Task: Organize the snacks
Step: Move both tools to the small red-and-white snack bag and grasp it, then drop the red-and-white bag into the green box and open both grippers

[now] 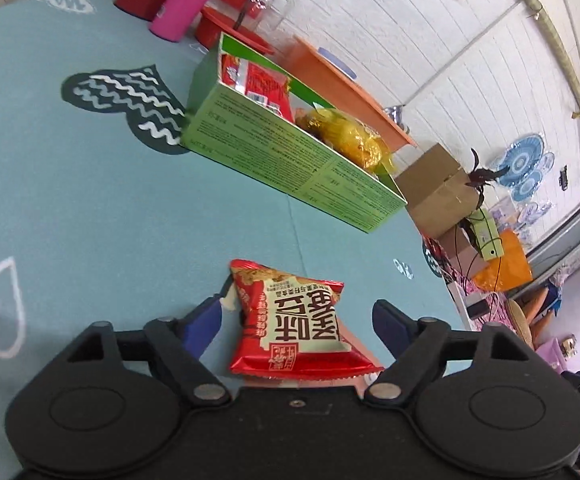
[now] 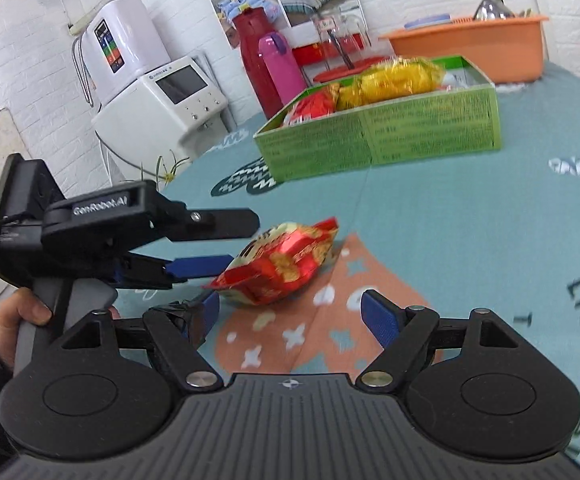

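Plainly, "GenRobot.AI" marks the left claw [image 2: 225, 248], spread wide around a red snack packet [image 1: 294, 320]; the right claw [image 2: 290, 316] gapes empty.

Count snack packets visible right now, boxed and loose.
3. A red packet lies loose on the tablecloth; another red packet and a yellow one sit in the green box. More may be hidden inside.

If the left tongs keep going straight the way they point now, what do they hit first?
Probably the red snack packet, already lying between the open left tongs; beyond it stands the green box.
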The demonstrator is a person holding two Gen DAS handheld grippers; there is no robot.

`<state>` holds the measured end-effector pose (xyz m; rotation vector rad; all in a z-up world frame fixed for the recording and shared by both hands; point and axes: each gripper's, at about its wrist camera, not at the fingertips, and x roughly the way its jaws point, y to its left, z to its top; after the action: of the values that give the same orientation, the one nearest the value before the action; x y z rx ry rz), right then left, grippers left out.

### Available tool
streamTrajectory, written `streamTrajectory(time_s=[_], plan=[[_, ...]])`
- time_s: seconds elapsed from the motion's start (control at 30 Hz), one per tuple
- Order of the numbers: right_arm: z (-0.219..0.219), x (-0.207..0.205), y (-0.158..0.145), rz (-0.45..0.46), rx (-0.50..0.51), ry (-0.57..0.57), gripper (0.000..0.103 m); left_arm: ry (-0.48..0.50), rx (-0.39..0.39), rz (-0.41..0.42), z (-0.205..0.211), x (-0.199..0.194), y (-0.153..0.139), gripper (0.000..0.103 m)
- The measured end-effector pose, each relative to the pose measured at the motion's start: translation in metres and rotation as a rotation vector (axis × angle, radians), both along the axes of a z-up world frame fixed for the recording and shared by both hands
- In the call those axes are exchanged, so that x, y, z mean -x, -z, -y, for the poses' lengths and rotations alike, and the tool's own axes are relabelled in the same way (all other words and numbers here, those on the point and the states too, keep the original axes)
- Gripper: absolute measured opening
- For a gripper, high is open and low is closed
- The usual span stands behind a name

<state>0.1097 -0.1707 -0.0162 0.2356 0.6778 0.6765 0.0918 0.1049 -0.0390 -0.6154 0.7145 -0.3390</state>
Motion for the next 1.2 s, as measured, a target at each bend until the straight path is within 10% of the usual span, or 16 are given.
streamTrajectory(time_s=[0.67,0.73,1.03,1.2], plan=[[-0.042,-0.019,0.004,0.017,0.019,0.060,0.103,-0.047,0.093,-0.051,-0.018,-0.003,0.010,0.103],[-0.039,-0.023,0.011,-0.011,0.006,0.059,0.096,-0.019,0.088,-0.056,-0.013,-0.009,0.013,0.083],[-0.026,-0.017,0.012,-0.009,-0.043,0.061,0.073,0.023,0.097,-0.044,0.008,-0.017,0.017,0.057],[-0.028,-0.017,-0.007,0.081,-0.019,0.062,0.069,0.030,0.079,0.038,0.013,-0.023,-0.013,0.057]])
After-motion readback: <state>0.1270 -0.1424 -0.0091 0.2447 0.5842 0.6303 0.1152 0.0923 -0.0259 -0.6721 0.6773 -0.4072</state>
